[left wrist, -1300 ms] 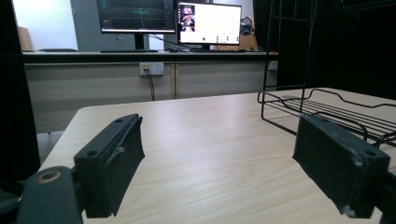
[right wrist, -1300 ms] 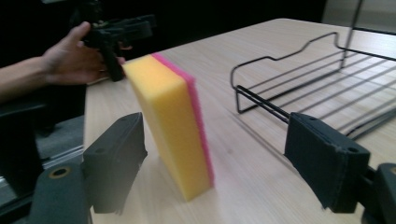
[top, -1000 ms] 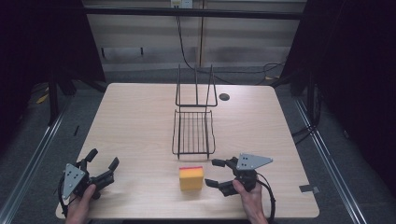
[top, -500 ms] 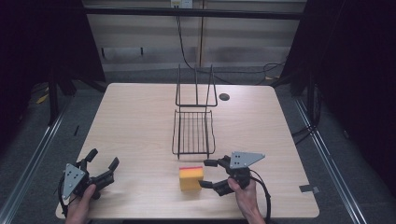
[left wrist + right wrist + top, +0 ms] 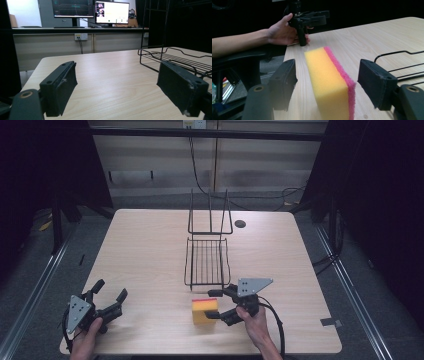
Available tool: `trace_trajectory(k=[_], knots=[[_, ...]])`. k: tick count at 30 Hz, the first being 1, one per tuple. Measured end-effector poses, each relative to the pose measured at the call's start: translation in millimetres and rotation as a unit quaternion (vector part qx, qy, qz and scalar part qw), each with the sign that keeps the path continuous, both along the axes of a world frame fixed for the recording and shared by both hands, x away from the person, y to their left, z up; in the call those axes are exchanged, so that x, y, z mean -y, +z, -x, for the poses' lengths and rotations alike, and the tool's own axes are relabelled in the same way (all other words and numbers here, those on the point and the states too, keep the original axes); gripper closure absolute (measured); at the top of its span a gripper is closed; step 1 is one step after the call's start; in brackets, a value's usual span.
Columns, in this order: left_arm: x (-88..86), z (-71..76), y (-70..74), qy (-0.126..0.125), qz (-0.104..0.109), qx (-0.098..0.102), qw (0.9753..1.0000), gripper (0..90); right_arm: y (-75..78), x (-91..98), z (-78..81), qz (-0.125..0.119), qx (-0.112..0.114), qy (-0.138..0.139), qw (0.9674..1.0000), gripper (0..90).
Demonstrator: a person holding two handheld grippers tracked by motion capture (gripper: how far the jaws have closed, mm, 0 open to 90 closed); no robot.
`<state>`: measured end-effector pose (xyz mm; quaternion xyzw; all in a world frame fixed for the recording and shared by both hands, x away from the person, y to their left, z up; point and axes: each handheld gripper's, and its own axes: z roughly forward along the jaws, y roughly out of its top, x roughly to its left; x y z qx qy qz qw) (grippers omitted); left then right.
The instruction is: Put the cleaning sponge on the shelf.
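A yellow sponge [image 5: 204,312] with a pink scouring side stands on edge on the wooden table [image 5: 145,245], near the front. My right gripper [image 5: 211,304] is open, one jaw on each side of the sponge. In the right gripper view the sponge [image 5: 329,80] stands between the two jaws with a gap on both sides of my right gripper [image 5: 330,81]. My left gripper [image 5: 110,290] rests open at the front left corner, with nothing between its jaws [image 5: 115,82]. It also appears far off as the left gripper [image 5: 308,21], held by a hand.
A black wire rack [image 5: 207,255] with an upright back stands in the table's middle, just behind the sponge; its edge shows as the rack [image 5: 175,58] and the rack [image 5: 402,65]. A round black grommet [image 5: 240,224] sits behind it. Monitors [image 5: 90,10] stand beyond the table.
My right gripper has moved left toward the sponge, so its open jaws now stand on both sides of it. The left gripper and the sponge have stayed in place.
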<state>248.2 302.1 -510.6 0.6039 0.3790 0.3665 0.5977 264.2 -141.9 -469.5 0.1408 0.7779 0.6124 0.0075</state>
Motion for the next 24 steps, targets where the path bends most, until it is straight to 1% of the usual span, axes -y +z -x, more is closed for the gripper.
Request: trace_trajectory(k=[5, 10, 11, 13, 14, 18, 22, 24], knots=[[0.0, 0.0, 0.0, 0.000, 0.000, 0.000, 1.0000, 15.6, -4.2, -4.5, -3.4, 0.004, -0.002, 0.009, 1.0000, 35.9], [0.0, 0.0, 0.0, 0.000, 0.000, 0.000, 1.0000, 15.6, -7.9, -8.4, -6.6, 0.004, -0.006, 0.013, 0.9999, 38.6], [0.0, 0.0, 0.0, 0.000, 0.000, 0.000, 1.0000, 15.6, -8.7, -9.3, -7.3, 0.004, -0.005, 0.015, 0.9999, 40.8], [0.0, 0.0, 0.0, 0.000, 0.000, 0.000, 1.0000, 15.6, -8.9, -9.9, -7.3, 0.004, -0.005, 0.017, 0.9998, 41.7], [0.0, 0.0, 0.0, 0.000, 0.000, 0.000, 1.0000, 15.6, -9.6, -11.6, -7.8, 0.004, -0.004, 0.023, 0.9997, 44.6], [0.0, 0.0, 0.0, 0.000, 0.000, 0.000, 1.0000, 15.6, -11.1, -13.5, -7.9, 0.006, -0.005, 0.027, 0.9996, 50.2], [0.0, 0.0, 0.0, 0.000, 0.000, 0.000, 1.0000, 15.6, -11.5, -14.4, -7.8, 0.008, 0.001, 0.026, 0.9996, 56.0], [0.0, 0.0, 0.0, 0.000, 0.000, 0.000, 1.0000, 15.6, -11.3, -14.7, -7.6, 0.009, 0.004, 0.023, 0.9997, 56.7]])
